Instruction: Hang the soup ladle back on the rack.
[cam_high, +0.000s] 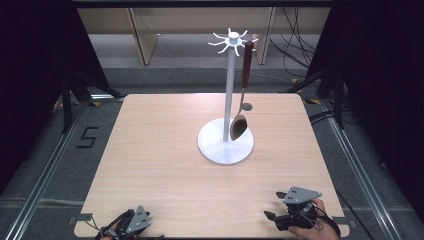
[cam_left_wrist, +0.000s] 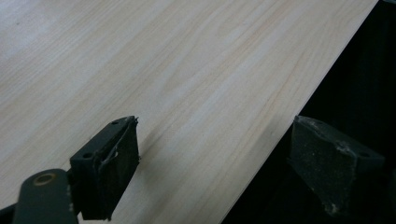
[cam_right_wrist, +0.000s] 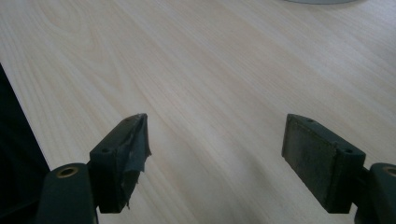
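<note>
Grey carpet floor (cam_high: 50, 150), black curtains (cam_high: 30, 50), wooden panels (cam_high: 145, 30) behind.

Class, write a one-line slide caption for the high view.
Wooden spoon hangs on white stand; both grippers rest open near table edge.

Stand base (cam_right_wrist: 322, 1) cut off at top edge

the high view looks forward and down from above the near side, taking in the whole table (cam_high: 165, 165); the left gripper view skims close along its near edge; the right gripper view sits low, facing inward, probably catching the stand base (cam_right_wrist: 322, 1) seen in the high view.
</note>
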